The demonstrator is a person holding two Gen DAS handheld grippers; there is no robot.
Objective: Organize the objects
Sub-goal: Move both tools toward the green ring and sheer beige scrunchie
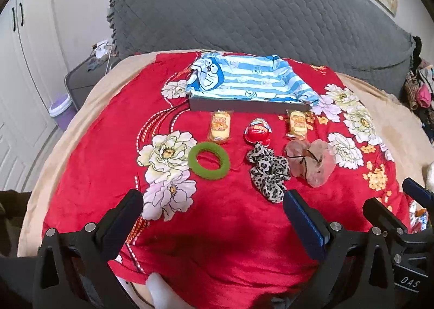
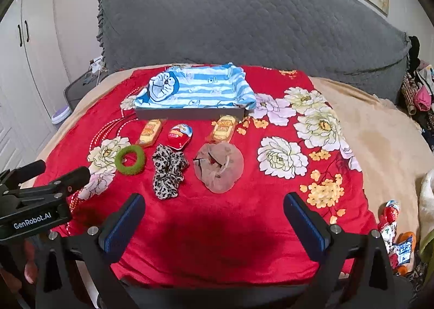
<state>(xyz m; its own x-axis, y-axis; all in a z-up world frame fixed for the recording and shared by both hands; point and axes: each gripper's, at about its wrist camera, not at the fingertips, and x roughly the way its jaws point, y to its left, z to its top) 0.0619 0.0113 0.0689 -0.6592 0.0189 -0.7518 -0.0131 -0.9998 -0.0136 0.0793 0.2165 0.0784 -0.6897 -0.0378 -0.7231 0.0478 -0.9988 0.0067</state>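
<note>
On a red flowered blanket (image 1: 217, 214) lie two yellow snack packs (image 1: 219, 127) (image 1: 297, 123), a red egg-shaped sweet (image 1: 257, 129), a green ring scrunchie (image 1: 208, 161), a leopard scrunchie (image 1: 268, 172) and a sheer pink scrunchie (image 1: 312, 161). Behind them stands a grey box (image 1: 244, 105) lined with blue striped Doraemon cloth (image 1: 244, 79). My left gripper (image 1: 213, 212) is open and empty, hovering before the scrunchies. My right gripper (image 2: 214, 214) is open and empty, in front of the pink scrunchie (image 2: 218, 169) and the leopard scrunchie (image 2: 168, 170). The box also shows in the right wrist view (image 2: 190, 113).
A grey quilted headboard (image 1: 257, 10) rises behind the bed. Snack wrappers (image 2: 393, 235) lie at the bed's right edge. A lilac bin (image 1: 61, 108) and white wardrobe doors (image 1: 21, 64) stand at the left. Clothes (image 2: 417, 91) are piled at the far right.
</note>
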